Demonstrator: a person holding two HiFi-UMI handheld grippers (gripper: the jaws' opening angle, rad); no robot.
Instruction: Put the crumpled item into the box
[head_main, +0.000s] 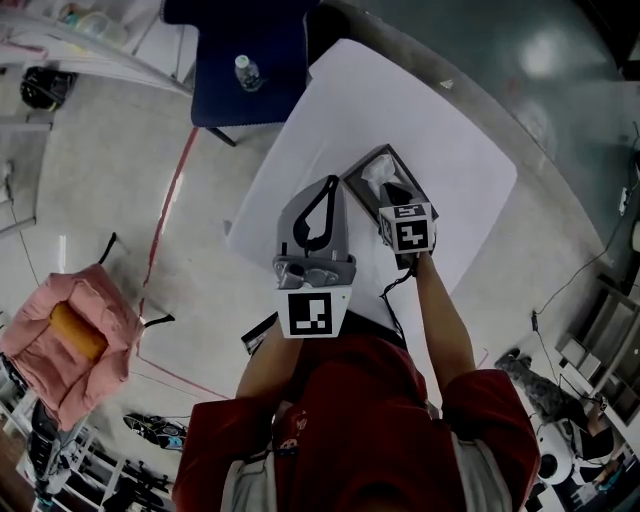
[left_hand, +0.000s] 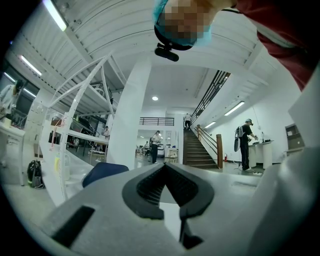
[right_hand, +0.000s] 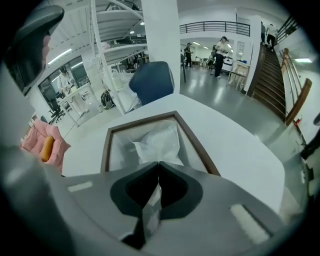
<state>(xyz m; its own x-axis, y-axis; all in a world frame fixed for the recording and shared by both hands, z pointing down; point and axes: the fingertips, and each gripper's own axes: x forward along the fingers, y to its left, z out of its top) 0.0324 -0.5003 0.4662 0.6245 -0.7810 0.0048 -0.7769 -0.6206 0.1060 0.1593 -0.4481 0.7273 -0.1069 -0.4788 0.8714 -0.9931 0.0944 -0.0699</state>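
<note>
Item (right_hand: 155, 142), white, crumpled, papery, pinched in right gripper (right_hand: 159, 162) over rectangular box (right_hand: 196, 142).

Head view steeply down, right gripper view close over shared box (right_hand: 105, 150)

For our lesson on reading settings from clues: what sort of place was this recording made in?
Probably a large indoor workshop or lab hall: there is a dark staircase with wooden railing, a railed upper gallery, and people working at white benches.
</note>
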